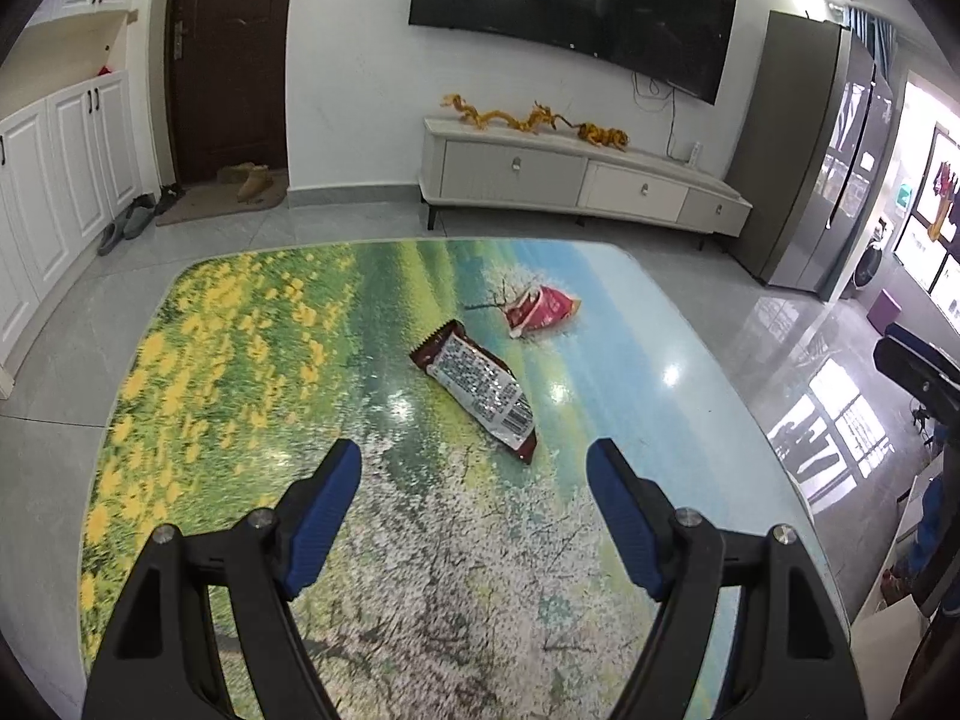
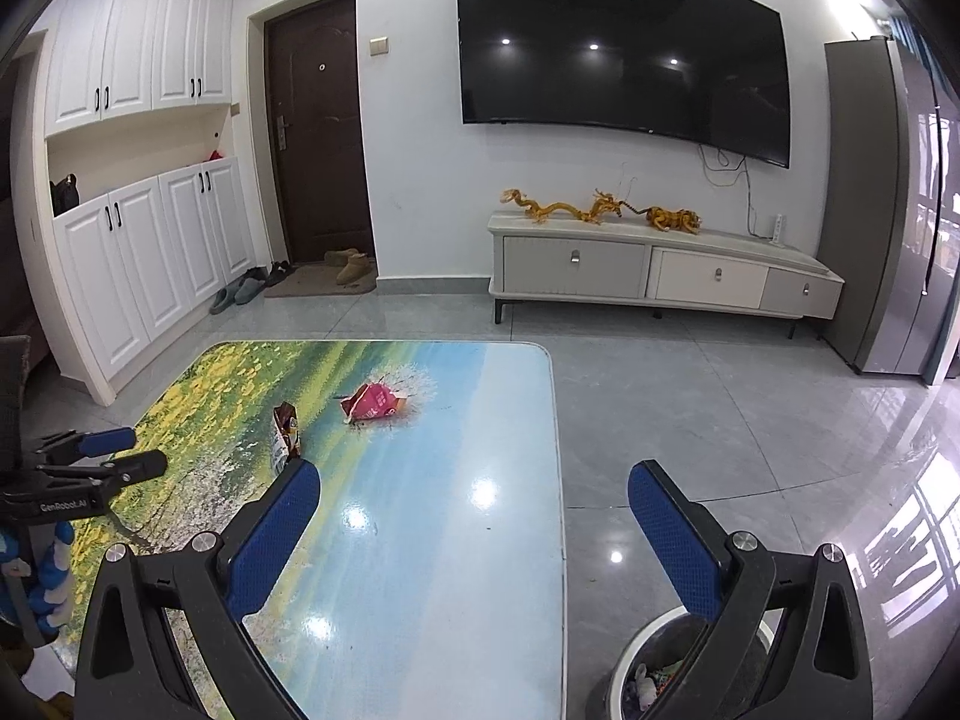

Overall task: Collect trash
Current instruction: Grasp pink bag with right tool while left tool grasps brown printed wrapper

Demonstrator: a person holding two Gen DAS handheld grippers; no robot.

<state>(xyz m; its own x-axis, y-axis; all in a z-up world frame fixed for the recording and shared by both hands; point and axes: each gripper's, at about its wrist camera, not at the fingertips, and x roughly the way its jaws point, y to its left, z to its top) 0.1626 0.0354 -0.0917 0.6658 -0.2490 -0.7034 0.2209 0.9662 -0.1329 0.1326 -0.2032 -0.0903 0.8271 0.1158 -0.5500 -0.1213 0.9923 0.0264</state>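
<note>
A flat dark-red and silver snack wrapper (image 1: 477, 387) lies on the table (image 1: 240, 360) with a printed landscape top. A crumpled red wrapper (image 1: 540, 311) lies just beyond it. My left gripper (image 1: 474, 456) is open and empty, just short of the flat wrapper. In the right wrist view the flat wrapper (image 2: 285, 429) and the red wrapper (image 2: 373, 403) lie ahead to the left. My right gripper (image 2: 474, 480) is open and empty over the table's right edge. The left gripper (image 2: 108, 456) shows at the far left there.
A bin (image 2: 654, 666) holding some trash stands on the floor by the table's right edge, under my right gripper's right finger. A TV cabinet (image 2: 660, 270) and a fridge (image 2: 888, 210) stand at the far wall. Grey tiled floor surrounds the table.
</note>
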